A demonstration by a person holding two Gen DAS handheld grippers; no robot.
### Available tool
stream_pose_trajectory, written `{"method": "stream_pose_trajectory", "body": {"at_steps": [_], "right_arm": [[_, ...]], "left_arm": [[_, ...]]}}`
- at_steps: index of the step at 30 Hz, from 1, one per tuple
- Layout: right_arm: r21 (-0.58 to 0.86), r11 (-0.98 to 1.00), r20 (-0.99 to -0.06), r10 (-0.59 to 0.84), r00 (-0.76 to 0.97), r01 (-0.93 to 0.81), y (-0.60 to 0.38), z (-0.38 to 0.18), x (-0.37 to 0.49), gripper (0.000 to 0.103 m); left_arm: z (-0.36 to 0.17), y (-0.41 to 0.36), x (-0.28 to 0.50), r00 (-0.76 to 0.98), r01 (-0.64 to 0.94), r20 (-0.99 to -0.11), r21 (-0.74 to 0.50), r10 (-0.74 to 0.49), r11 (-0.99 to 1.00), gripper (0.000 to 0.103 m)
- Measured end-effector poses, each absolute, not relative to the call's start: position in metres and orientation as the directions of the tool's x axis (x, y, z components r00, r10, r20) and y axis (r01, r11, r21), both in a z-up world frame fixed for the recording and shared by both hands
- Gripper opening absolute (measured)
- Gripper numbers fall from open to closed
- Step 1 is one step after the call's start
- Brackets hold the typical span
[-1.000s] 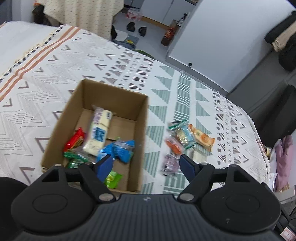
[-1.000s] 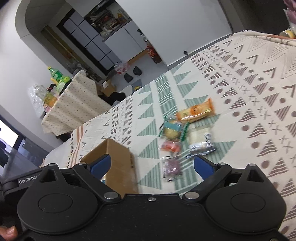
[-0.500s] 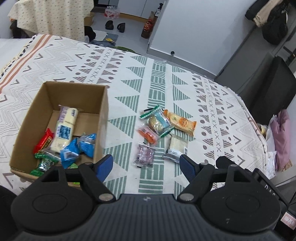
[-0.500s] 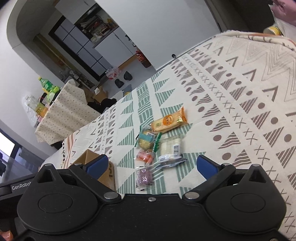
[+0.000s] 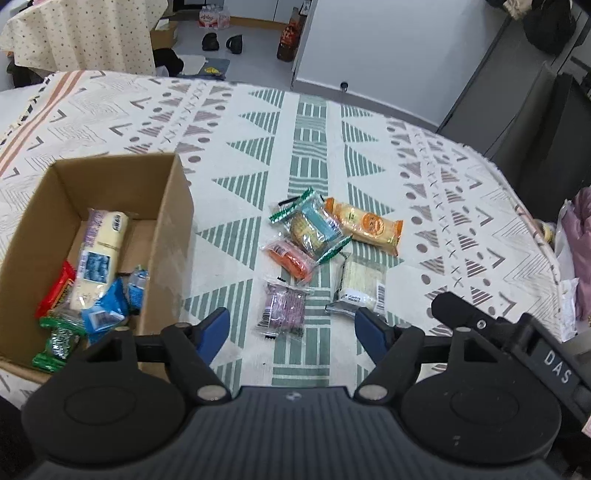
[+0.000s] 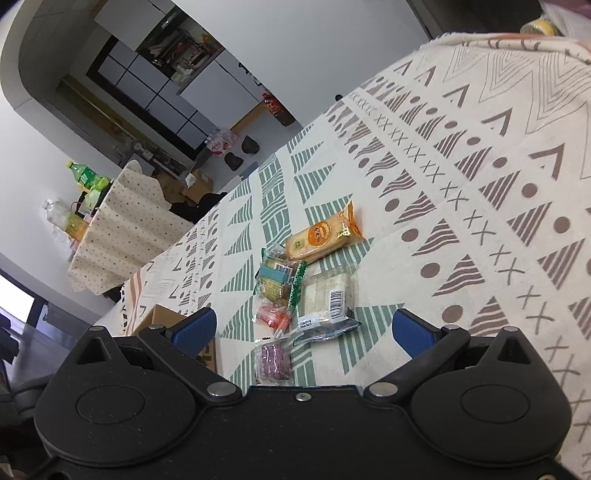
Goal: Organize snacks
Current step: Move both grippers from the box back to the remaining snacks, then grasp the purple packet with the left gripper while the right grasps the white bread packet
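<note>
Patterned cloth covers the table. Both the left gripper (image 5: 291, 326) and right gripper (image 6: 304, 328) gape empty. Just ahead lies the purple packet (image 5: 282, 308), probably light, crinkly and slippery; best pinched across its middle. The box (image 5: 168, 236) sits left.

Setting: lived-in home, open living/dining area. Evidence: work surface covered by cream cloth with green and brown geometric print (image 5: 314, 122). Second table draped in cream dotted cloth (image 6: 125, 218), green-labelled plastic drink bottles (image 6: 83, 177) standing on it. Pair of dark shoes (image 5: 221, 41) on pale floor beside shrink-wrapped pack of bottles (image 5: 214, 17). Dark-framed grid of cabinet panels with cluttered shelf (image 6: 159, 81) on far wall. Dark garments hanging at right (image 5: 546, 22).
</note>
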State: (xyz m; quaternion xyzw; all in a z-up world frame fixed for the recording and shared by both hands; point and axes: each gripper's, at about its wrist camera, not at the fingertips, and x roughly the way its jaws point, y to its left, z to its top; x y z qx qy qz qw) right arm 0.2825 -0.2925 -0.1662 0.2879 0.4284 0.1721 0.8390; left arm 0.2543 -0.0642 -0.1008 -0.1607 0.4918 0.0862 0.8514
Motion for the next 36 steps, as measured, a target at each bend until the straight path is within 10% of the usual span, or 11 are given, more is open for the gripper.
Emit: {"method": "stream_pose_trajectory", "body": {"at_steps": [36], "right_arm": [[0.482, 0.869, -0.76, 0.48, 0.439, -0.116, -0.236, -0.225, 0.348, 0.082]], "left_arm": [[-0.188, -0.039, 0.314, 0.326, -0.398, -0.942, -0.208, -0.075, 0.894, 0.033]]}}
